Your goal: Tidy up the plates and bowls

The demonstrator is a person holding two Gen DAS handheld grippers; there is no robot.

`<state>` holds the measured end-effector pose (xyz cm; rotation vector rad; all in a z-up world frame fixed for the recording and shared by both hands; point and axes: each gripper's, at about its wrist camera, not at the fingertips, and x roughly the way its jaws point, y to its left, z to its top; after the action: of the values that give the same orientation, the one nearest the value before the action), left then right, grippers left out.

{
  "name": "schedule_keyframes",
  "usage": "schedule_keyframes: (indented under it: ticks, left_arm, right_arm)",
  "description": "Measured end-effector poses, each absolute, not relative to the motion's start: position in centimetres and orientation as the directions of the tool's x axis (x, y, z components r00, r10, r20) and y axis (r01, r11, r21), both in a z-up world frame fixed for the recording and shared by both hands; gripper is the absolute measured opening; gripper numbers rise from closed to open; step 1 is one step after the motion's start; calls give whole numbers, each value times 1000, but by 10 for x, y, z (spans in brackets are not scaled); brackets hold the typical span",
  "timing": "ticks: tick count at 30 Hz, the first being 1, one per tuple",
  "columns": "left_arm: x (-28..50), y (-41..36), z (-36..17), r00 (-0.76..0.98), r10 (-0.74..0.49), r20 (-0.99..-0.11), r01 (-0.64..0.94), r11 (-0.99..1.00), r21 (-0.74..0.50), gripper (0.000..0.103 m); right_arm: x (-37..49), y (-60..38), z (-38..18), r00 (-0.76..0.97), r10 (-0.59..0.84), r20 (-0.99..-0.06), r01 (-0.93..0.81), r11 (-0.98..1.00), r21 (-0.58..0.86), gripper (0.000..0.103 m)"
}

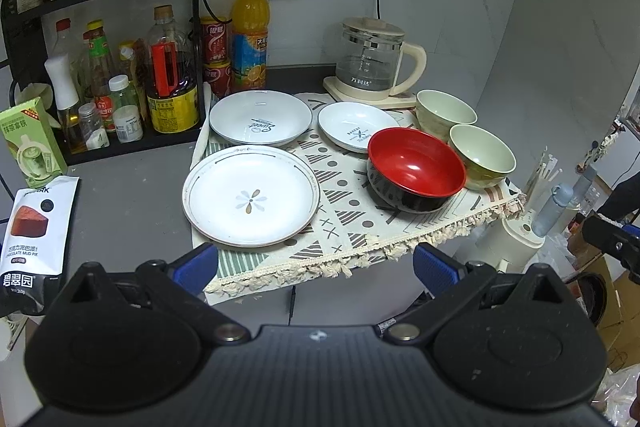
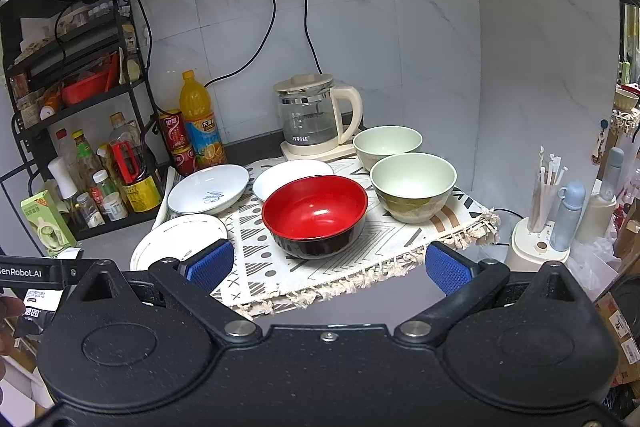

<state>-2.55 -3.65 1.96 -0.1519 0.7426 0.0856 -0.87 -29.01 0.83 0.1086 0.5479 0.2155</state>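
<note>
Both handheld grippers are held level in front of the near edge of the patterned, fringed cloth mat, pointing toward the far wall. The left gripper has its blue-padded fingers spread wide; nothing sits between them and they touch nothing. The right gripper is likewise spread wide, with its blue-padded fingers empty and clear of the mat. All the dishes rest on the mat. The white flat plate with a petal motif lies at the near left. The white shallow plate with dark lettering lies just beyond it, at the far left. The small white dish with a dark emblem sits at the far centre, its right edge partly hidden behind the red-lined black bowl. This bowl stands upright at the near right. Two pale green ceramic bowls stand upright at the right: the nearer green bowl just beside the red-lined bowl, and the farther green bowl behind it. A glass kettle with a cream handle stands on its base at the far edge of the mat.
</note>
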Motion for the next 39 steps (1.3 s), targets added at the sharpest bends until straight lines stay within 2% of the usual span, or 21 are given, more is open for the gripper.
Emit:
schedule_keyframes:
  ticks: [24, 39]
  left_arm:
    - [-21, -57, 19, 724, 48, -688, -145, 986, -83, 102]
    - [35, -66, 11, 702, 32, -711, -127, 989, -81, 102]
  right_arm:
    - [-3, -310, 5, 816, 259, -516, -211, 966, 152, 103]
    - [35, -314, -3, 796, 268, -542, -210, 963, 168, 103]
